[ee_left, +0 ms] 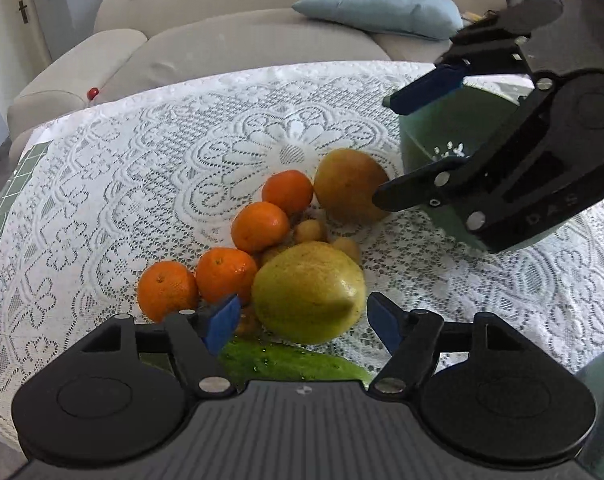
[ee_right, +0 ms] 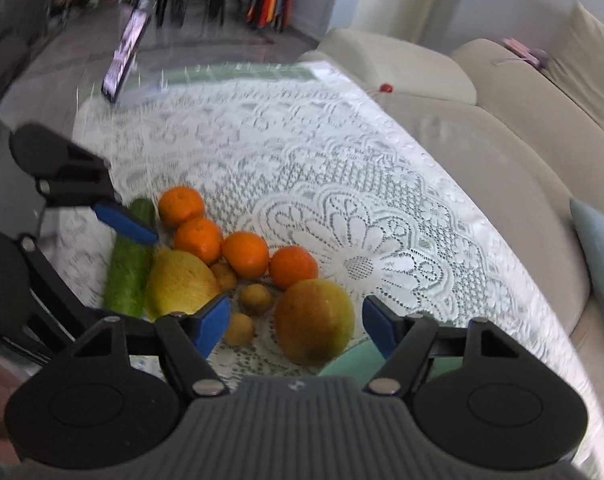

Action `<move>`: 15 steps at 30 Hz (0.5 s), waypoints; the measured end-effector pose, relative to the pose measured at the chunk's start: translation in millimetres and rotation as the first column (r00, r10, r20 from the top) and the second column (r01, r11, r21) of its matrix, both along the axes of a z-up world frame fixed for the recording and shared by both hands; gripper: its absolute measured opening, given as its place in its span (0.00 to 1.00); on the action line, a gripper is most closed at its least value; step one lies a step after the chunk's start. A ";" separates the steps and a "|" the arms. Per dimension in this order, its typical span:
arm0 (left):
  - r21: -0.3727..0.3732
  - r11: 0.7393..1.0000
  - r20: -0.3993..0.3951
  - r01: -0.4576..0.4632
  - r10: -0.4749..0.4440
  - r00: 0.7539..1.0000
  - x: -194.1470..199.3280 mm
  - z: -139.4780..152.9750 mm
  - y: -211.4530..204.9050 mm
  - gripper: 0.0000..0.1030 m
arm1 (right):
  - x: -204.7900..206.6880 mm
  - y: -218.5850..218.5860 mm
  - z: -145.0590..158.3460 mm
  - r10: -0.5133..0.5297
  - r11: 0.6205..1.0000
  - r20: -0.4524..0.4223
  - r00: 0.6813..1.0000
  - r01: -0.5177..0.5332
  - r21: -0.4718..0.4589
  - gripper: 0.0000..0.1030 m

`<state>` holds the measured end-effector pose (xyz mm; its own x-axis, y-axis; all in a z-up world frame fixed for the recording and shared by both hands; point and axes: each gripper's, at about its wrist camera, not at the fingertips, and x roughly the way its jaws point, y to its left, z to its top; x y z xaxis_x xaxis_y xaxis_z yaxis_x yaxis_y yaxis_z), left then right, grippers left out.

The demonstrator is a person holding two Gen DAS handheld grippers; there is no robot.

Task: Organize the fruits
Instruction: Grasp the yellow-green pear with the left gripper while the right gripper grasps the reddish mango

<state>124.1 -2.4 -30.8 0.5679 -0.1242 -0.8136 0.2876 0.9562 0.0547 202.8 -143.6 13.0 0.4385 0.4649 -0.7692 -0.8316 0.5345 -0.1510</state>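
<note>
Both grippers hung low over the lace cloth, right above the fruit pile. Left gripper stood wide, its blue pads either side of the yellow-green pear but not pressing on it; nothing held. Just under it lay the cucumber, and four oranges ran in a curved row off to the left of the pear. Right gripper was also apart, empty, one pad near the yellow-orange mango, which sat beside the green bowl. A few small brownish fruits were tucked between pear, mango and oranges. Behind the table stood a cream sofa with a pale blue cushion.
</note>
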 end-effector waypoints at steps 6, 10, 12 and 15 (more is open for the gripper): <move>0.013 1.000 -0.018 0.013 -0.013 1.000 5.1 -6.8 -4.7 0.82 | 15.3 18.8 -19.7 0.054 0.992 -0.017 0.998 -0.055 -0.109 0.63; 0.029 0.999 -0.021 0.019 -0.018 1.000 6.1 -10.8 -7.9 0.82 | 20.8 25.3 -29.9 0.079 0.984 -0.026 0.997 -0.082 -0.157 0.63; 0.031 0.999 -0.021 0.020 -0.020 1.000 6.8 -12.2 -8.5 0.82 | 23.5 28.0 -35.7 0.084 0.978 -0.026 0.996 -0.088 -0.187 0.63; 0.031 0.999 -0.025 0.022 -0.021 0.999 8.8 -13.9 -9.4 0.82 | 27.7 31.3 -43.0 0.097 0.973 -0.039 0.995 -0.103 -0.208 0.63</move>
<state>132.8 -11.7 -44.7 0.5450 -0.1103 -0.8312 0.3097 0.9477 0.0774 230.5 -112.3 -29.9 0.3743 0.3323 -0.8657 -0.8848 0.4073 -0.2262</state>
